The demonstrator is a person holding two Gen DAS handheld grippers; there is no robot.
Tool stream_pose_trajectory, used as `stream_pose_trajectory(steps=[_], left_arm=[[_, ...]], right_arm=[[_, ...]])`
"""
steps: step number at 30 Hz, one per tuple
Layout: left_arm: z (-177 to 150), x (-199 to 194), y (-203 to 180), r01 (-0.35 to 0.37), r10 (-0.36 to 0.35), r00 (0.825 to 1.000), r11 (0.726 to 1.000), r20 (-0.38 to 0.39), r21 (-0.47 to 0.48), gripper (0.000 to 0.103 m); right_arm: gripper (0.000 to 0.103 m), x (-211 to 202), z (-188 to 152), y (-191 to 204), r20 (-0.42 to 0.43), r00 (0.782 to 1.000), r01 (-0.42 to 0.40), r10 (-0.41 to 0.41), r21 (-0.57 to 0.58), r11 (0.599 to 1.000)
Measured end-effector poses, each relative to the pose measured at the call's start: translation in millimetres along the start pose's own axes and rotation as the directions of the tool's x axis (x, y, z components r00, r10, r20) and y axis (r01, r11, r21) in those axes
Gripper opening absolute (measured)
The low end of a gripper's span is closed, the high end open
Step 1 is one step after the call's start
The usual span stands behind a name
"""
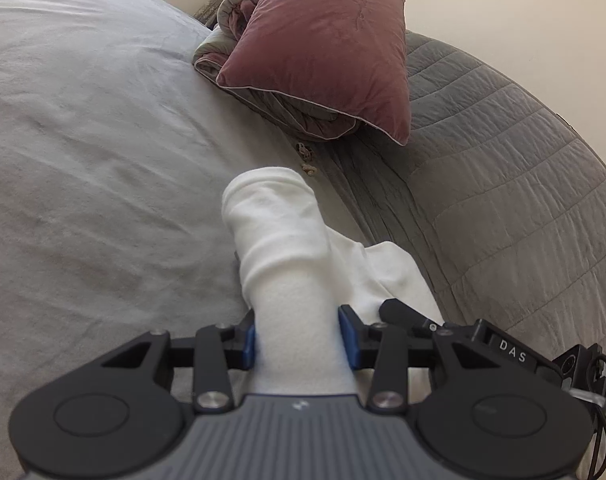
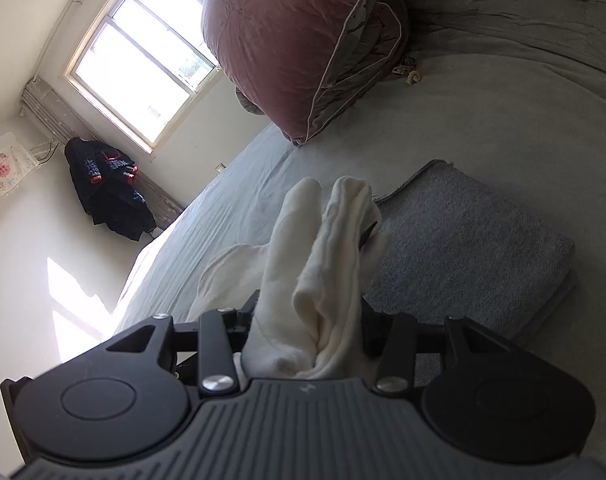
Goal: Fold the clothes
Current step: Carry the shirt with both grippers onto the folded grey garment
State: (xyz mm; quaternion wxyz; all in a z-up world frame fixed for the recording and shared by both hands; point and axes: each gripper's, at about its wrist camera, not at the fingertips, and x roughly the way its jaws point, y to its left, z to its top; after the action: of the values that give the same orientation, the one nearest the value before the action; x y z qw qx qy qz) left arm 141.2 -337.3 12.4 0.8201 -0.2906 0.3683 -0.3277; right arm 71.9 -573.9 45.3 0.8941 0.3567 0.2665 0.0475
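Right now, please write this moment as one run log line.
stage: fold in progress | left gripper: shut on white garment | right gripper: shut on white garment | surface: bed

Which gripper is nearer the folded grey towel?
Right. The right gripper, shut on white cloth, hangs just beside the towel. The left gripper holds the cloth too, but its view shows no towel.

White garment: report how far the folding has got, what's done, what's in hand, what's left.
Done: a grey folded cloth lies flat on the bed.
In hand: the white garment is clamped by both the left gripper and the right gripper, bunched and lifted rather than flat.
Left: it shows no neat fold yet; it needs laying down, folding and probably stacking by the grey one.
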Motion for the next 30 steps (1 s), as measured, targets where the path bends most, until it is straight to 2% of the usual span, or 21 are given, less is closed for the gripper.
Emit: stream_pose_trajectory(steps=[10, 16, 19, 21, 22, 27, 30], left_arm=[[-14.9, 63.4, -26.6, 0.051, -0.050, 0.999, 0.998, 0.019, -0.028, 0.041], [-35.4, 93.2, -13.1, 0.016, -0.013, 0.999, 0.997, 0.033, -0.072, 0.042], [-43.7, 94.1, -12.8, 0.015, -0.015, 0.998, 1.000, 0.062, 0.004, 0.044], [-41.6, 91.7, -15.7, 0.015, -0.018, 0.998, 0.998, 0.052, 0.061, 0.045], [-38.7, 89.8, -16.7, 0.016, -0.019, 0.999, 0.996, 0.040, 0.084, 0.046], [-20.9, 79.8, -13.5, 0.012, -0.012, 1.000, 0.996, -0.007, 0.094, 0.048], [-18.5, 74.8, -14.1, -0.020, 0.022, 1.000, 0.993, -0.010, 0.113, 0.057]], right_arm=[[0.048, -0.1, 48.0, -45.6, 0.044, 0.999, 0.035, -0.033, -0.058, 0.998], [0.048, 24.3, 52.2, -77.0, 0.040, 0.997, 0.063, -0.061, -0.063, 0.996], [0.050, 33.2, 45.4, -96.9, 0.059, 0.996, 0.068, -0.067, -0.019, 0.998], [0.055, 33.0, 38.6, -107.8, 0.088, 0.994, 0.058, -0.060, 0.027, 0.998], [0.062, 30.6, 36.0, -109.8, 0.100, 0.993, 0.061, -0.065, 0.036, 0.997], [0.065, 8.1, 36.6, -96.9, 0.168, 0.980, 0.108, -0.103, -0.023, 0.994], [0.065, -11.8, 37.3, -80.7, 0.254, 0.956, 0.171, -0.143, -0.091, 0.981]])
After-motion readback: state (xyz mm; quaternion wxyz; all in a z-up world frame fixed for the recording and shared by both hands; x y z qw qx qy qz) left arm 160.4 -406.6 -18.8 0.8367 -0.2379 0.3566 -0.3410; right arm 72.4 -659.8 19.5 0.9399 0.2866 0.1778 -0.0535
